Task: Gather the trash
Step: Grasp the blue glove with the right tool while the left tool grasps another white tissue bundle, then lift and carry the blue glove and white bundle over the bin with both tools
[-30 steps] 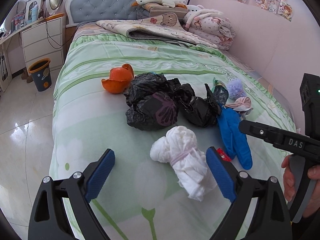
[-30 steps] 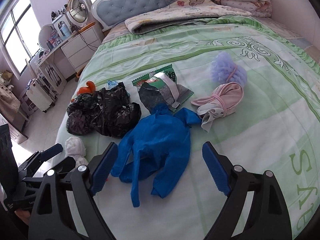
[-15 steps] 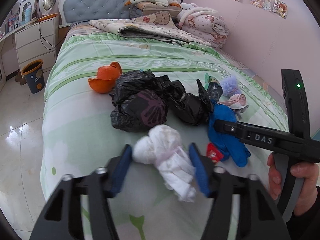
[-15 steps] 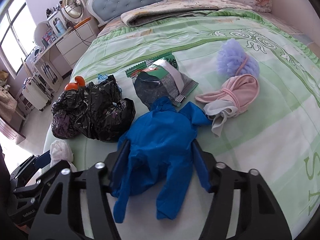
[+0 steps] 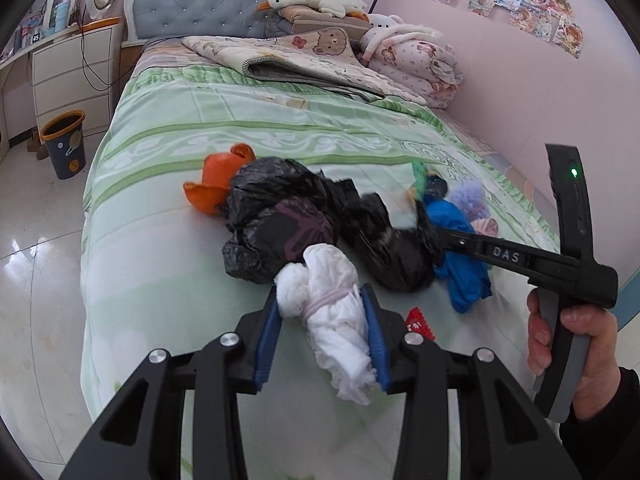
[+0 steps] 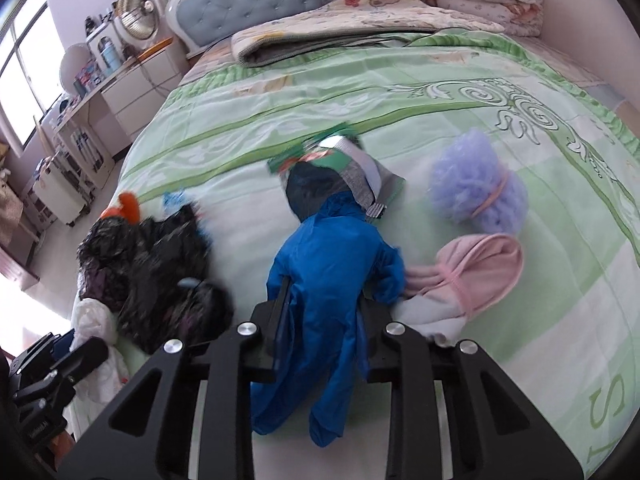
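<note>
Nearest, the left gripper (image 5: 322, 334) has just closed onto the white tied bundle (image 5: 328, 304) at the bed's foot. The right gripper (image 6: 320, 322) has closed on the blue glove (image 6: 332, 264), seemingly pinched tight. Beyond lie black bags (image 5: 280, 216), and a bin (image 5: 64, 142) waits on the floor.

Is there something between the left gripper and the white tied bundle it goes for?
No. The left gripper has been closing, and its blue pads already touch both sides of the white tied bundle. The black plastic bags lie just behind the bundle, not in the way.
</note>
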